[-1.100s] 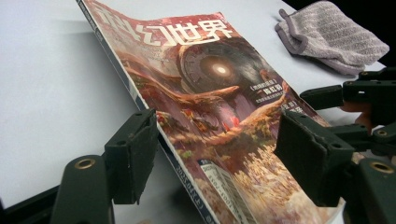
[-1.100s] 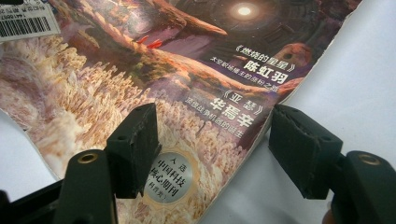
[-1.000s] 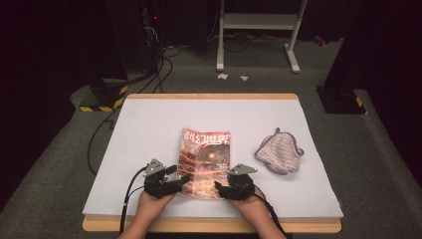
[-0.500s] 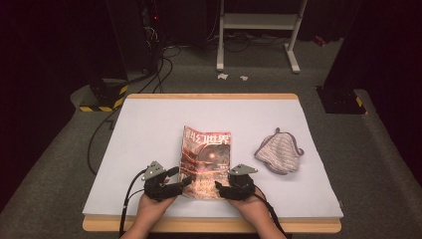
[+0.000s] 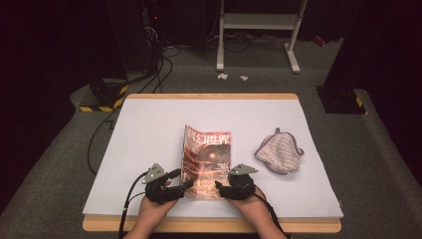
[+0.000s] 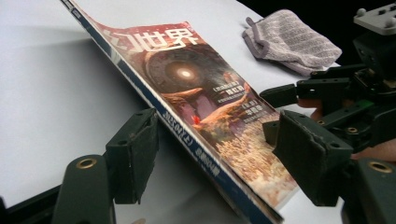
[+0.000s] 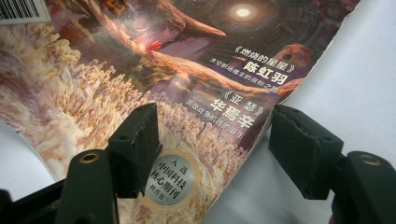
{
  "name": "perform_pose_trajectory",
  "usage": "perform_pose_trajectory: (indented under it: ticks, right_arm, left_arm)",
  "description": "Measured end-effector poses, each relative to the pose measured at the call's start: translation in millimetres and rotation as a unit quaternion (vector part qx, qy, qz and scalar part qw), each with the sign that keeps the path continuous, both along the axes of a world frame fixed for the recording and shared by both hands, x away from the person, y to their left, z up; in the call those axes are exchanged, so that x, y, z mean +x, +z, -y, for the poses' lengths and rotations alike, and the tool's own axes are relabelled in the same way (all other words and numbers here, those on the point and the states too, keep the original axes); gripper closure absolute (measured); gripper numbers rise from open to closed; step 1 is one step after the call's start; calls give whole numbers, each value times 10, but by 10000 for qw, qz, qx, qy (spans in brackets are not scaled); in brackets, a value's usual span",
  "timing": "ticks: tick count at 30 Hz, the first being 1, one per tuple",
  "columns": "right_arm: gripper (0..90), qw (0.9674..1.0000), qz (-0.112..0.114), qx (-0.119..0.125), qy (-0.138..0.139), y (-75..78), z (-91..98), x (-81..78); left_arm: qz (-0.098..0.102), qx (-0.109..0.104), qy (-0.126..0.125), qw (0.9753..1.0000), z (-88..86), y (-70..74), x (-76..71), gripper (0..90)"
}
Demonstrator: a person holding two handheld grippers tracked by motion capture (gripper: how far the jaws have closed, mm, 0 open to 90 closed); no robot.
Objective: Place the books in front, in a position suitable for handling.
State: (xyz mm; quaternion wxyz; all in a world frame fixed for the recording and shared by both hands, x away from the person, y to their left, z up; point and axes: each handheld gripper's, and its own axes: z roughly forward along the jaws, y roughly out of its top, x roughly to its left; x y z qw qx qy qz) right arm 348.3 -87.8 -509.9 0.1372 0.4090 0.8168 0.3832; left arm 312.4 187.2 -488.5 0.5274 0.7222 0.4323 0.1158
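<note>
Magazine [image 5: 206, 162] lies closed between the gaping left gripper [image 5: 180, 183] and right gripper [image 5: 221, 187], ungripped, so all handling remains.

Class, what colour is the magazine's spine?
Dark blue with white print; the magazine shows it best in the left gripper view.
</note>
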Motion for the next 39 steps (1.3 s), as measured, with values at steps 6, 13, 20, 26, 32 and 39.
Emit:
perform_pose_trajectory:
  ticks: [6,13,20,26,32,39]
  right_arm:
    - [330,10000,5,0,-14,0,-1,3]
    - [330,10000,17,-3,-15,-1,-2,2]
    - [332,10000,19,-3,-32,2,-10,0]
    - [336,10000,38,-38,15,6,-44,-16]
    - [335,9999,64,-85,132,12,-137,-54]
    - [336,9996,106,-125,208,12,-190,-77]
  left_arm:
    - [139,198,-104,9997,146,-2,-55,330]
    - [134,168,-34,9998,142,-3,-60,330]
    - [99,108,3,9999,127,-6,-49,344]
    - [102,94,126,9998,86,-11,-33,344]
    - [176,94,374,9991,32,-18,-22,367]
    - [198,137,549,9982,6,-69,-1,432]
